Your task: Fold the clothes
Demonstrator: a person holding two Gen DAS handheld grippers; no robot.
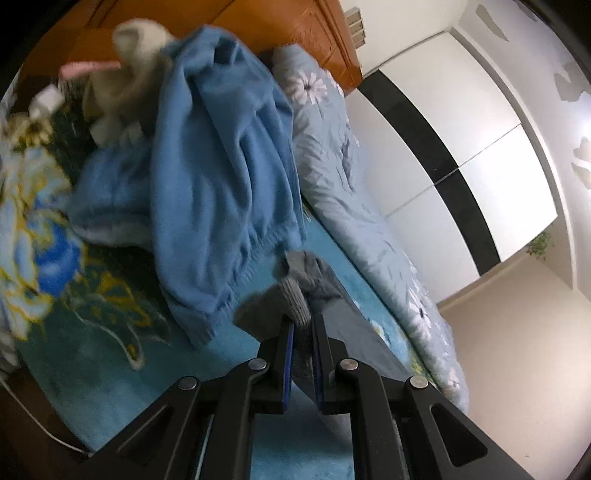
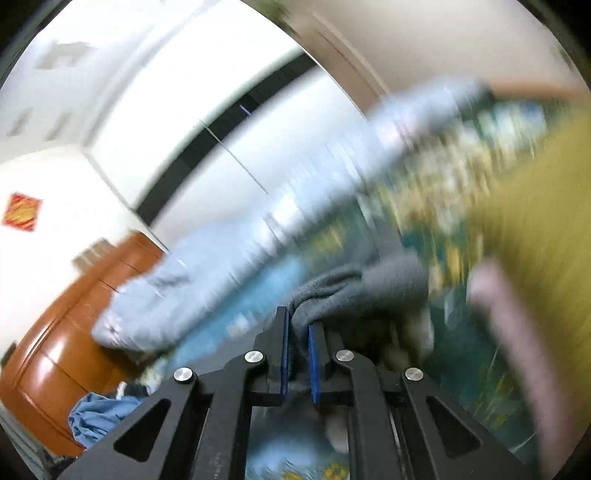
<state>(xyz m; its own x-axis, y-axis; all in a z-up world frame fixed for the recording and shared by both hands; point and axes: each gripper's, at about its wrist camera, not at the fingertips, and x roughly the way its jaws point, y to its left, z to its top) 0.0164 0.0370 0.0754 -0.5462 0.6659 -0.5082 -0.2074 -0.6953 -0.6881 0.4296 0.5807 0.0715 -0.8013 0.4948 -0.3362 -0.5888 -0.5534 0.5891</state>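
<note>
Grey garment (image 1: 295, 291): your left gripper (image 1: 303, 332) has its pads pressed together on a ribbed edge of it, the cloth bunched just past the fingertips and trailing onto the bed. Your right gripper (image 2: 297, 328) is likewise pinched on grey fabric (image 2: 343, 291), which drapes away from that grip. The right wrist view is badly smeared, so I cannot tell whether both grippers hold the same piece.

Risks from here:
- Each grip takes only a thin fold near the tips. A quick pull apart could slide the cloth out of one pinch.
- The blue sweater (image 1: 221, 158) lies heaped just beyond the grey garment, its ribbed hem almost touching it. Dragging the grey piece that way could snag and shift the sweater.
- If the pinched edges are not matching corners, the fold will likely come out skewed. Check before you lay it down.

Surroundings, relative to the grey garment: it rests on a teal floral blanket (image 1: 92, 369) covering the bed. Beside it runs a pale blue flowered quilt (image 1: 369, 221), rolled along the blanket's edge. Beyond the sweater sit a cream garment (image 1: 122, 74) and an orange wooden headboard (image 1: 295, 22). Past the quilt stands a white wardrobe with a black band (image 1: 443, 147). An olive-yellow cloth (image 2: 535, 221) shows blurred in the right wrist view.
</note>
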